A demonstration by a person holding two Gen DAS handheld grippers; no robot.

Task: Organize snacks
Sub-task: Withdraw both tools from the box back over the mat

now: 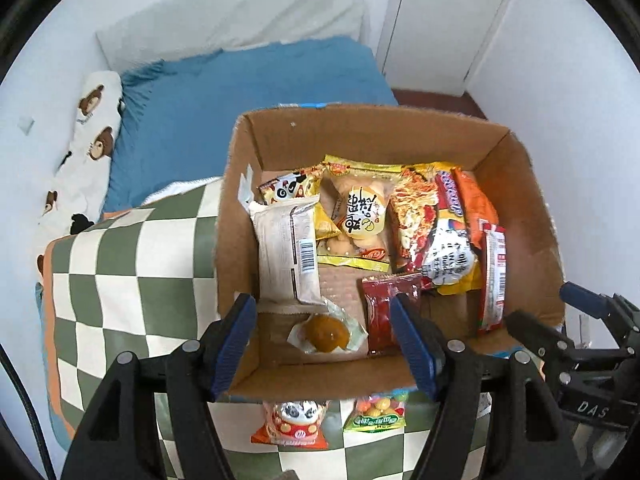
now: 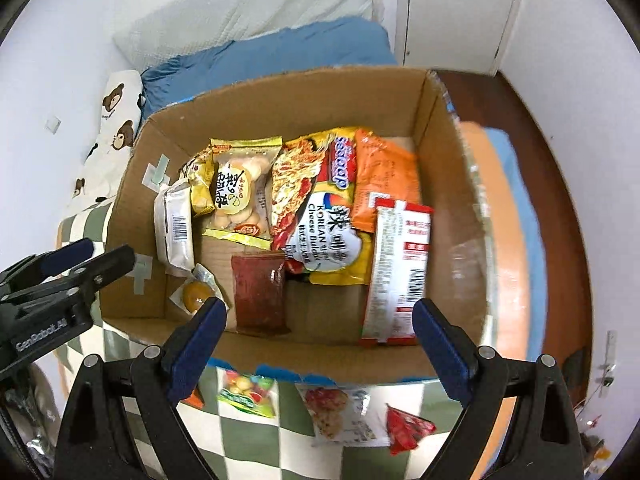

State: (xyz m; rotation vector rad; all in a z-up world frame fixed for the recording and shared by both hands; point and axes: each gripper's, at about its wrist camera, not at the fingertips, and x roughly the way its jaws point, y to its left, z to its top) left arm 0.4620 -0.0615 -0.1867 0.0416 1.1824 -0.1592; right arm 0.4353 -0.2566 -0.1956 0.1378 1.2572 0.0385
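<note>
Box (image 2: 280, 108) filling underway; both my grippers, left (image 1: 324, 344) and right (image 2: 320, 344), hang open and empty; next, grab the candy bag (image 2: 248, 396) outside.

Black tool (image 1: 324, 340), blue-padded fingers (image 1: 236, 340)

Blue bedsheet (image 1: 256, 92), bear-print pillow (image 1: 90, 128), door (image 1: 440, 20)

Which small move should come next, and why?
Probably lower the right hand-held gripper toward the candy bag on the checked cloth: both grippers are open and empty, and several snacks lie outside the cardboard box.
</note>
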